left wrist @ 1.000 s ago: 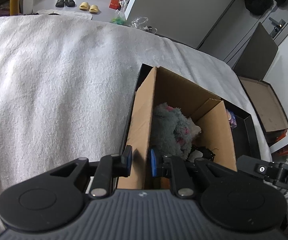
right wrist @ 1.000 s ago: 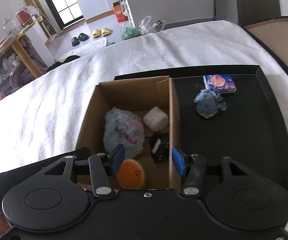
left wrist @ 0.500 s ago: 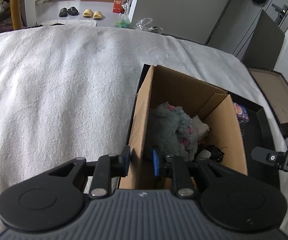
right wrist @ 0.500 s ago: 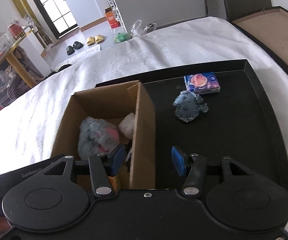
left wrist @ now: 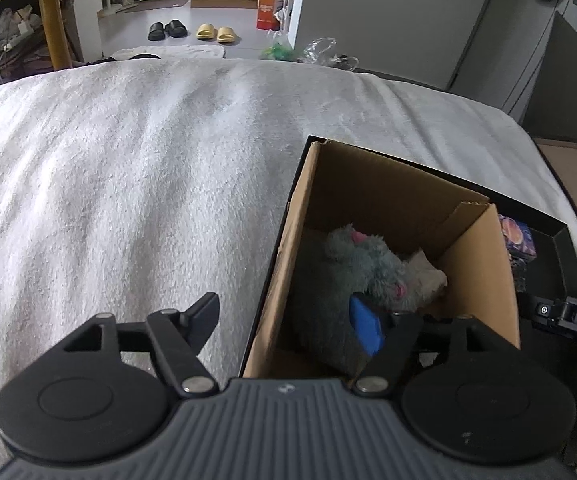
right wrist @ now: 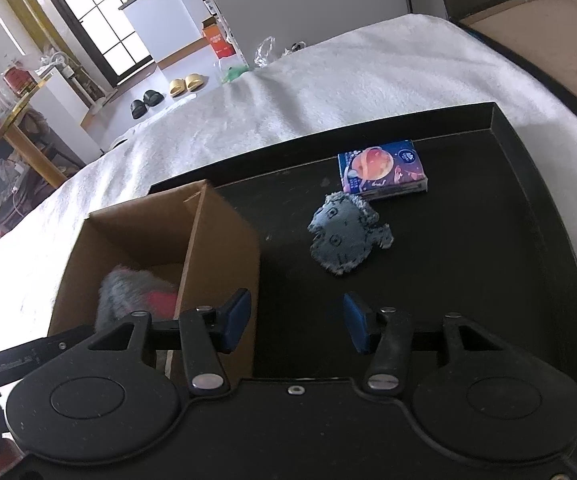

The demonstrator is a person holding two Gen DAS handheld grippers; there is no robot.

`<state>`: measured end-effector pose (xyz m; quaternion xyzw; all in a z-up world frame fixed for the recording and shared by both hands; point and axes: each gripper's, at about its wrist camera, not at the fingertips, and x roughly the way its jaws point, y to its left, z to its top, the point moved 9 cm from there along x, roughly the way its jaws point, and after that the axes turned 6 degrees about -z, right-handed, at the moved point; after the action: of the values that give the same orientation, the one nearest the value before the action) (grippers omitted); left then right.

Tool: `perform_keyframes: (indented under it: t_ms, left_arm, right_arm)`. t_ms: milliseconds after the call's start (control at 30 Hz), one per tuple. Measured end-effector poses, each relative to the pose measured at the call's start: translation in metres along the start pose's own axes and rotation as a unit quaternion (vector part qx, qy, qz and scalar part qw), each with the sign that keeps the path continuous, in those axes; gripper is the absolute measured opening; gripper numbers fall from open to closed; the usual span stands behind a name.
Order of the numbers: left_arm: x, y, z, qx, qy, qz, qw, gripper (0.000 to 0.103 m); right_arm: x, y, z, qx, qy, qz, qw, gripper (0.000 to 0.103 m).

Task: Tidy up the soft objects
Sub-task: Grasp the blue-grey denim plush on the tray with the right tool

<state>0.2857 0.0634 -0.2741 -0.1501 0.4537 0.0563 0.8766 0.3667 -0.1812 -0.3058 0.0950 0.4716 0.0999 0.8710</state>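
Note:
A brown cardboard box (left wrist: pixel 392 200) stands in the left part of a black tray (right wrist: pixel 528 240). Inside it lie a grey plush toy with pink spots (left wrist: pixel 360 264) and a pale soft lump (left wrist: pixel 428 276). My left gripper (left wrist: pixel 288 320) is open and straddles the box's left wall, one finger outside, one inside. A small grey-blue soft toy (right wrist: pixel 344 236) lies on the tray beside a blue tissue pack (right wrist: pixel 382 170). My right gripper (right wrist: pixel 296 320) is open and empty, over the tray just right of the box (right wrist: pixel 160 232), short of the grey-blue toy.
The tray sits on a white towel-covered bed (left wrist: pixel 128 180). Another open box (right wrist: pixel 548 40) lies past the bed's right edge. Slippers (left wrist: pixel 212 32) and a yellow table leg (left wrist: pixel 52 28) are on the floor beyond.
My left gripper has opened from its grip on the box's left wall. My right gripper has moved right, from over the box to over the tray, staying open.

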Motion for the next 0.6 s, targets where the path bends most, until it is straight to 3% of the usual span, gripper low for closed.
perform_keyframes:
  t_ms: [600]
  left_arm:
    - [0.022, -0.026, 0.018, 0.026, -0.002, 0.043, 0.9987, 0.075]
  right_arm:
    - [0.061, -0.02, 0.026, -0.014, 0.014, 0.003, 1.0, 0.051]
